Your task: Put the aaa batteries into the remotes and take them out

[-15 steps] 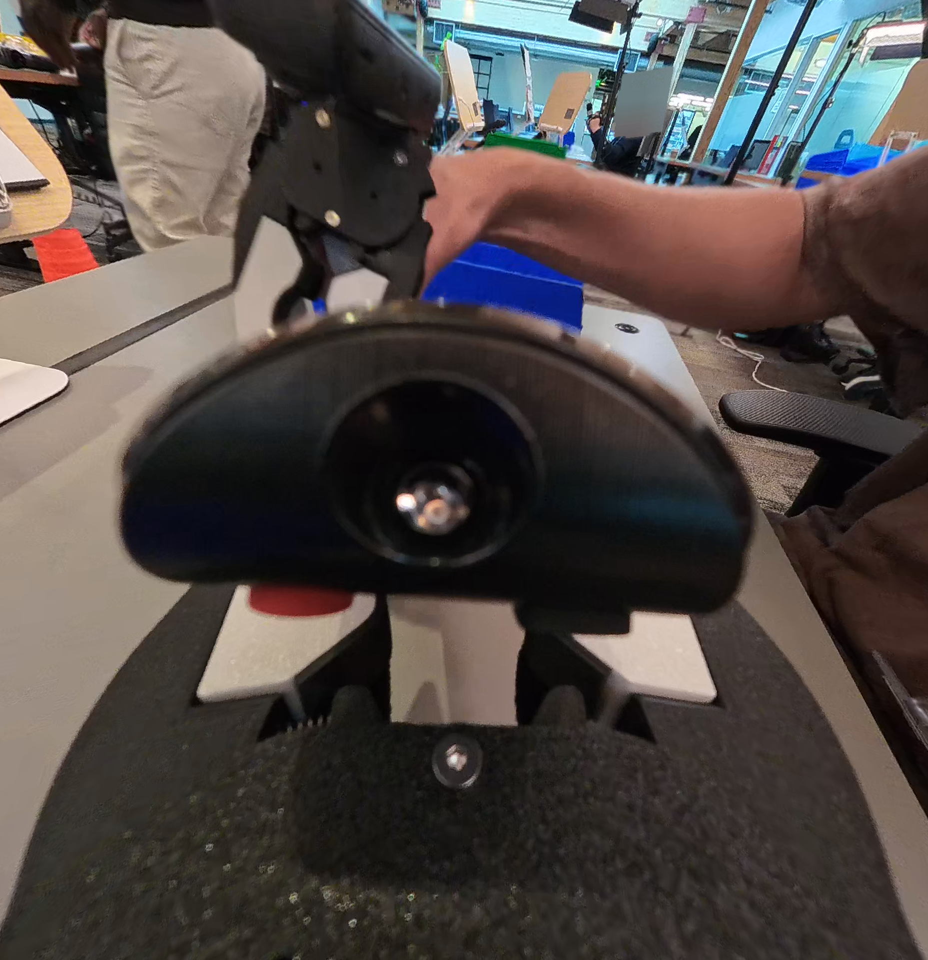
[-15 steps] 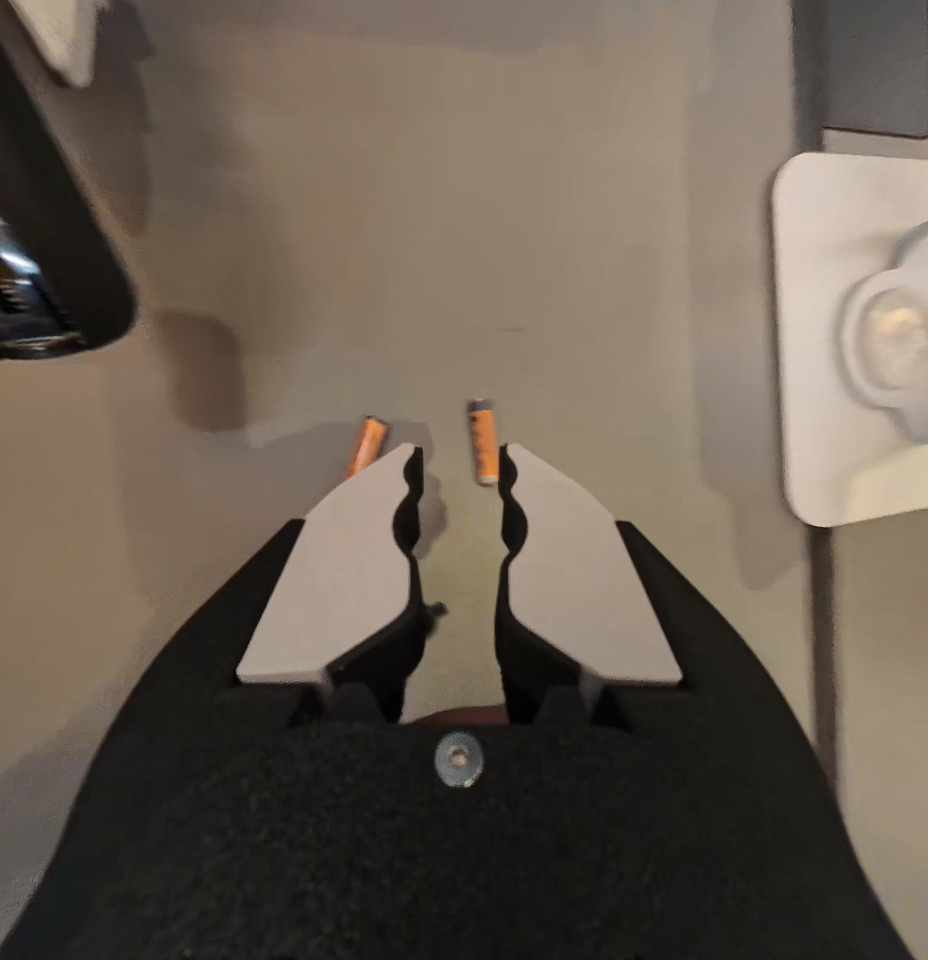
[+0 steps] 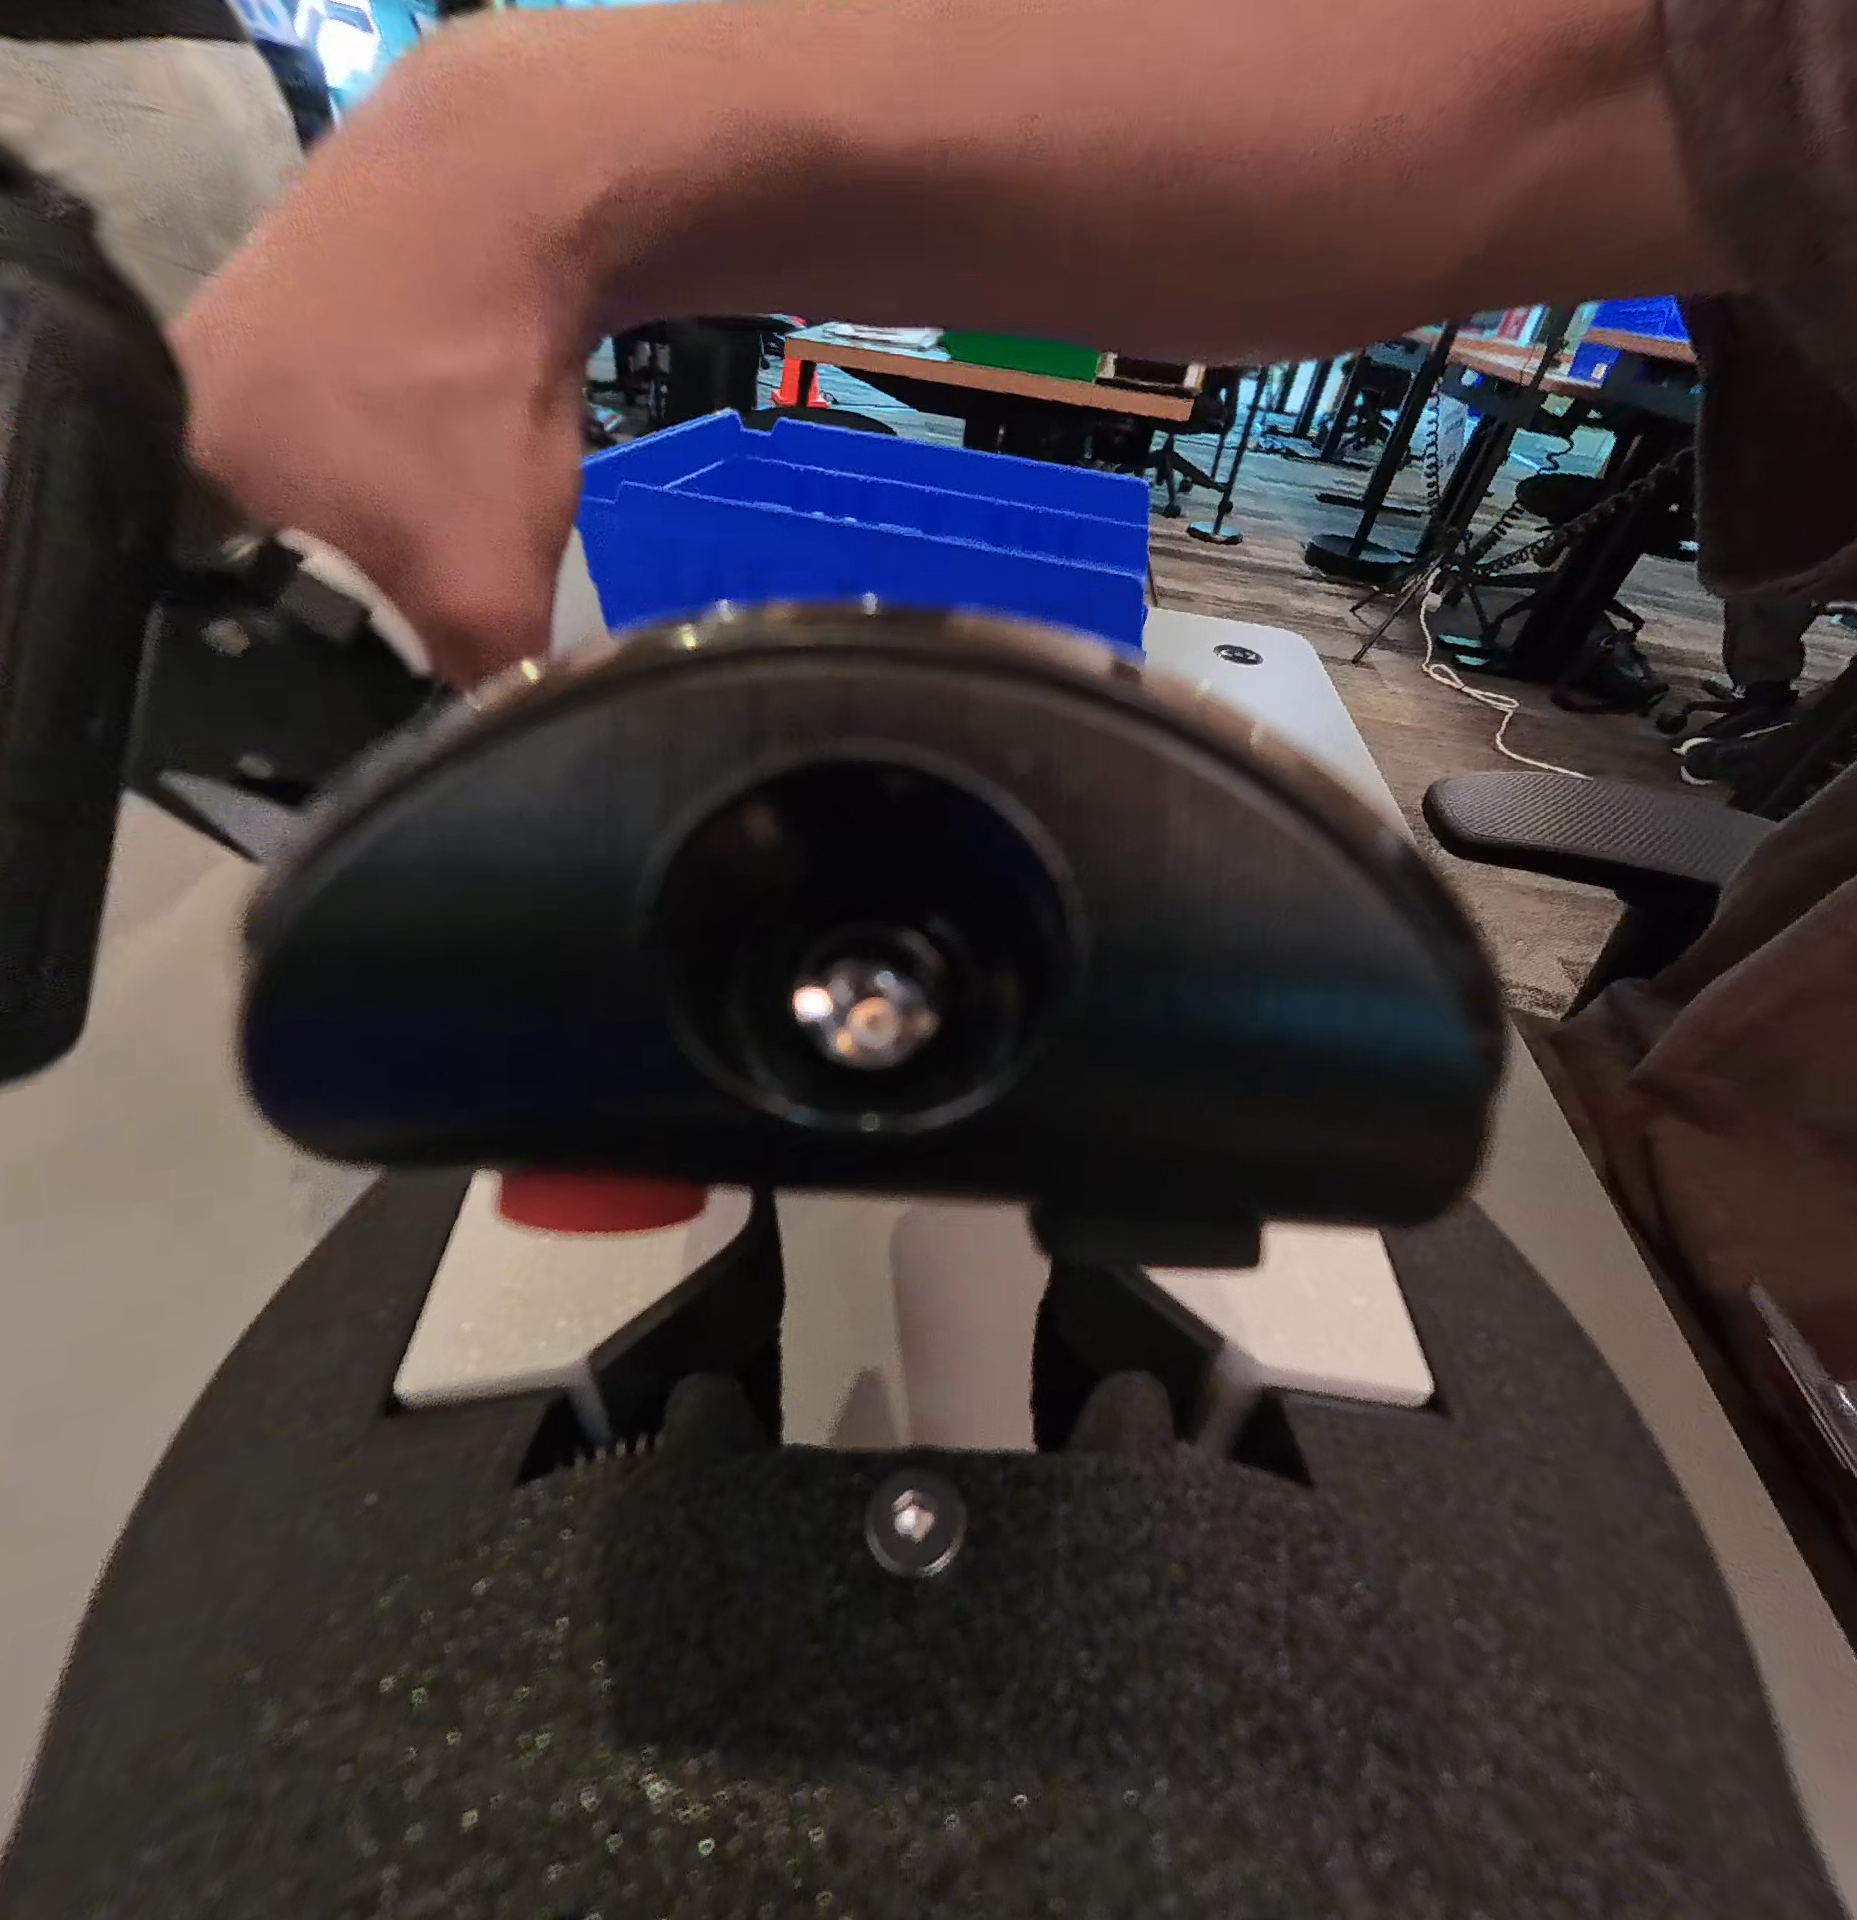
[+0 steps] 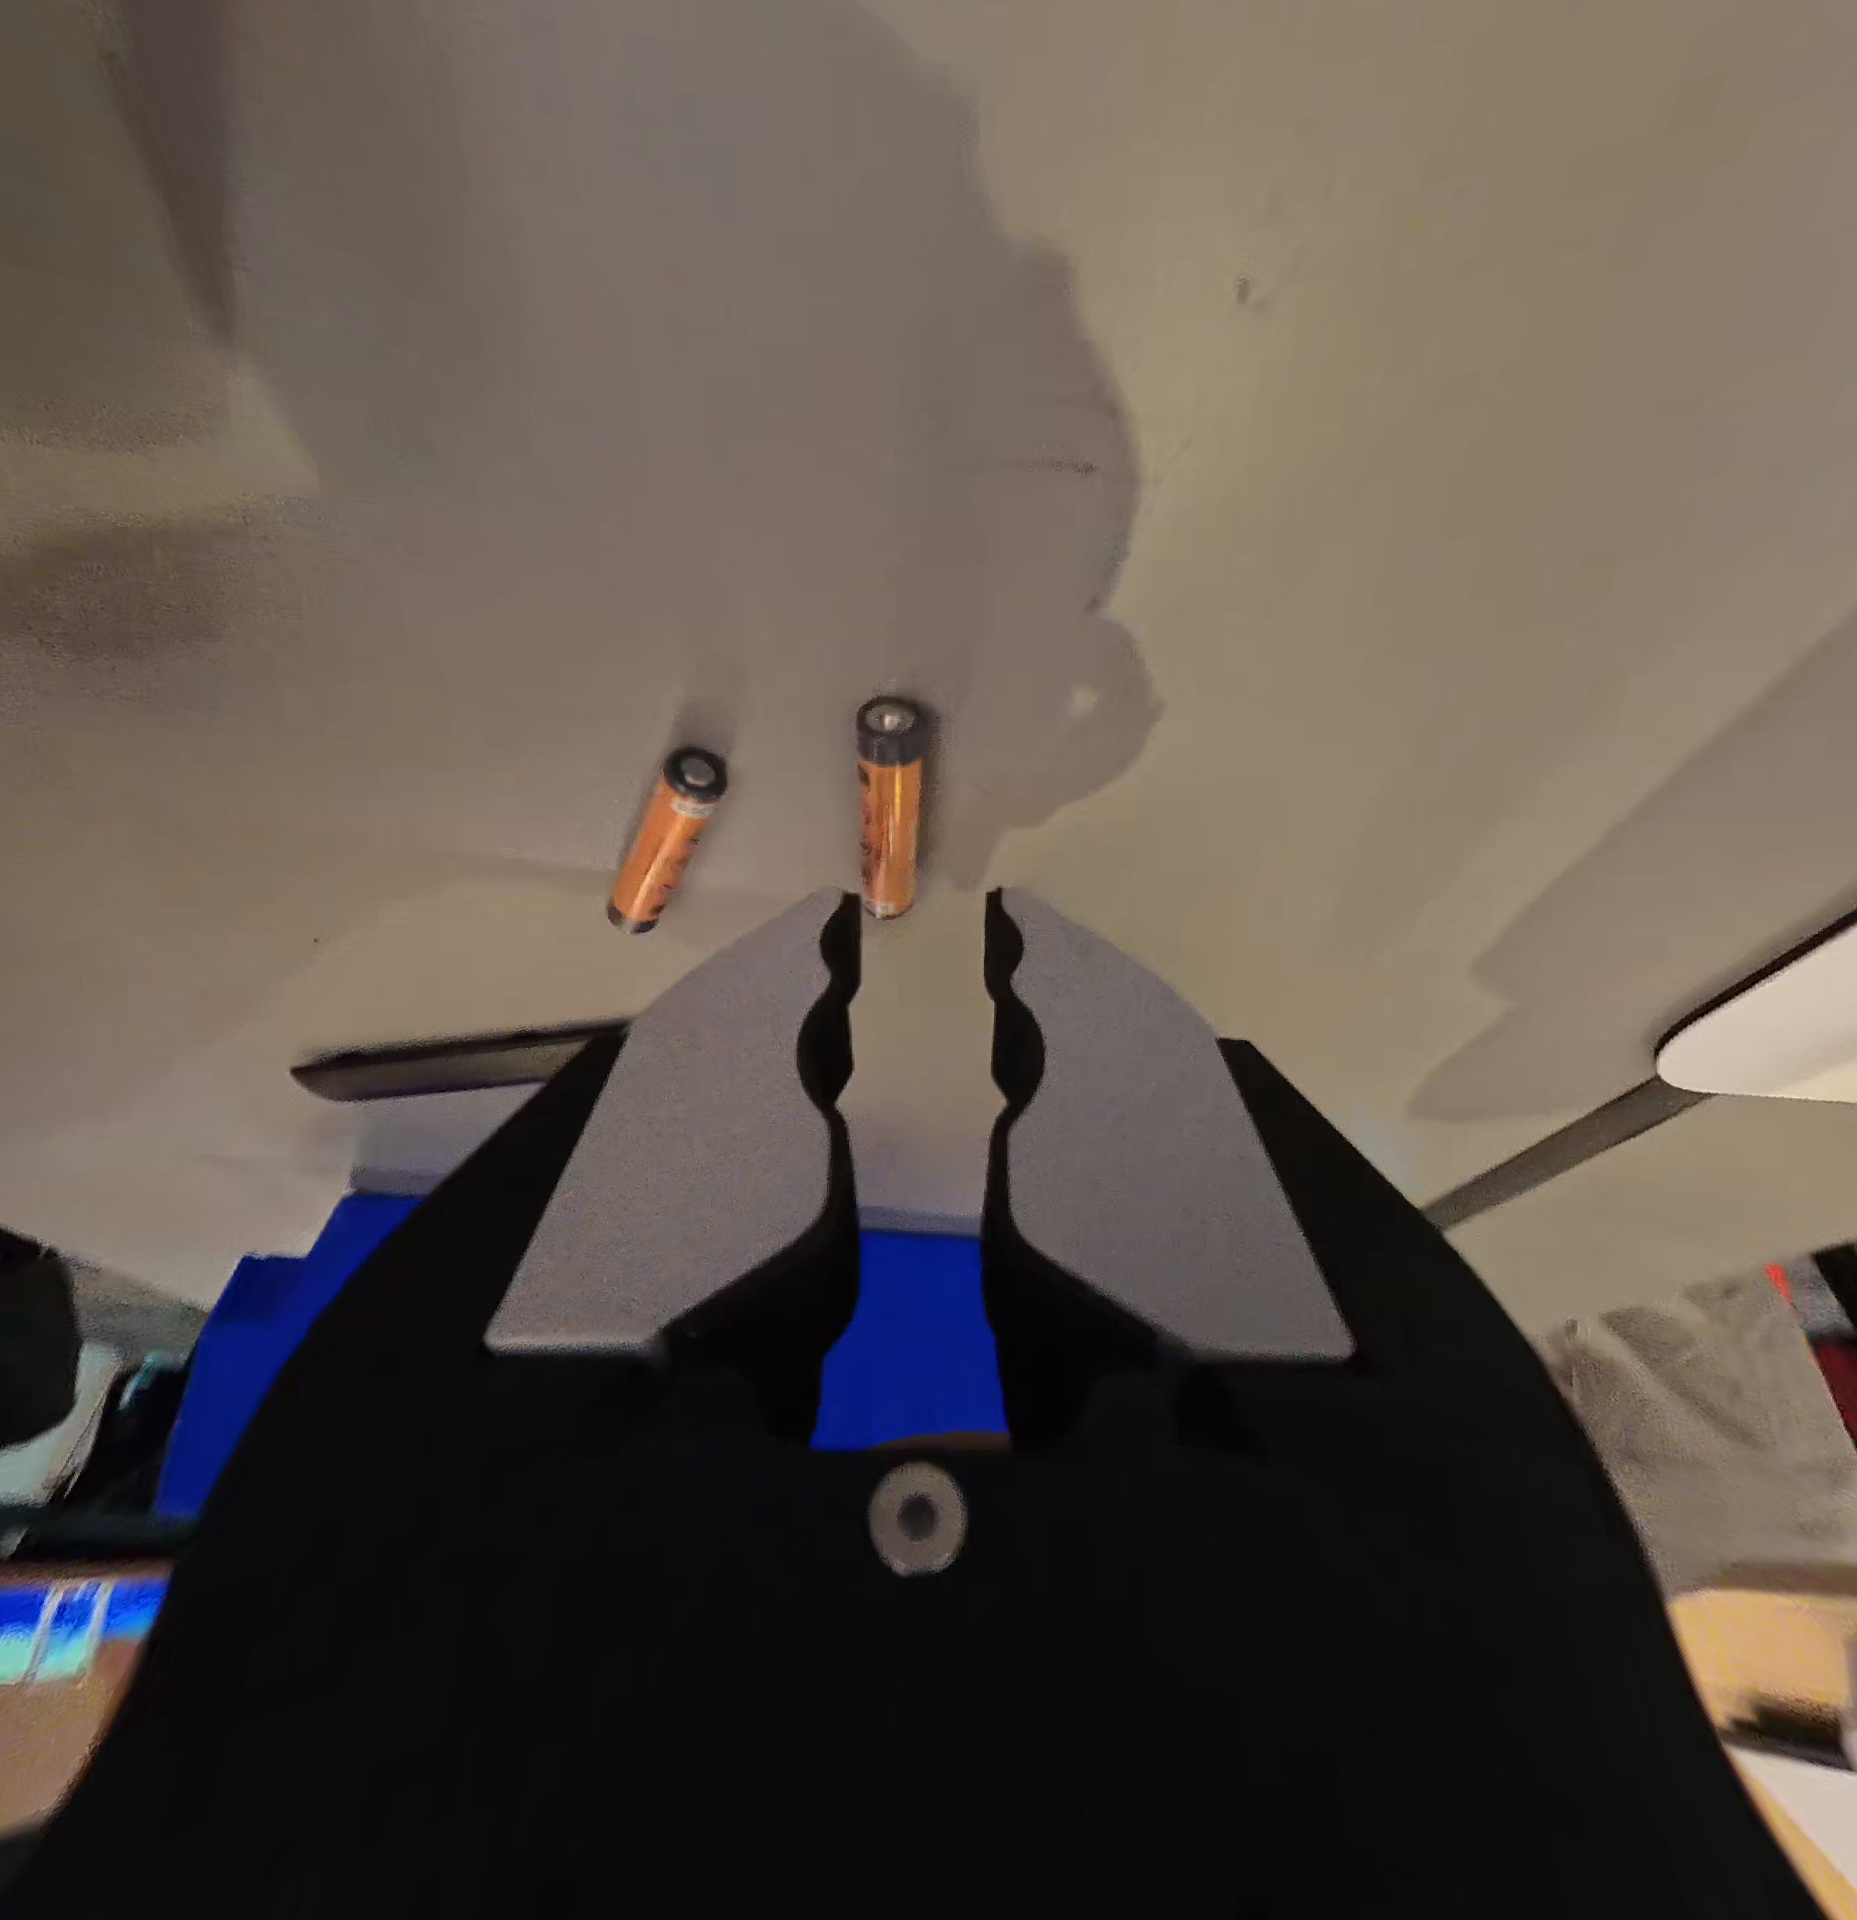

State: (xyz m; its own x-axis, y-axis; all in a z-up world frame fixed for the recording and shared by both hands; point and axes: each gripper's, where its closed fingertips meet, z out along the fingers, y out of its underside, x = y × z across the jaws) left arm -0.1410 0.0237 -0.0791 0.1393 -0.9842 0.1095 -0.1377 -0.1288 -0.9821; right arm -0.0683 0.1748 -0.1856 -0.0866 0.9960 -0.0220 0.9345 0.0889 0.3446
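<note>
Your left gripper (image 3: pixel 908 1205) is clenched on the remote (image 3: pixel 872 925), the black body held end-on across the fingers (image 3: pixel 550 1320) and filling the left wrist view; a red button (image 3: pixel 600 1203) peeks out beneath it; behind sits a blue bin (image 3: pixel 872 530) on the bench (image 3: pixel 124 1195); your hand (image 3: pixel 384 436) reaches across above it, gripping the other tool; over in the right wrist view, your right gripper (image 4: pixel 922 904) is released, a clear gap between the fingers (image 4: pixel 695 1132), nothing in it; two orange batteries (image 4: pixel 666 840) lie loose on the bench just ahead; the nearer battery (image 4: pixel 889 805) sits right at the left fingertip, whether touching I cannot tell.
</note>
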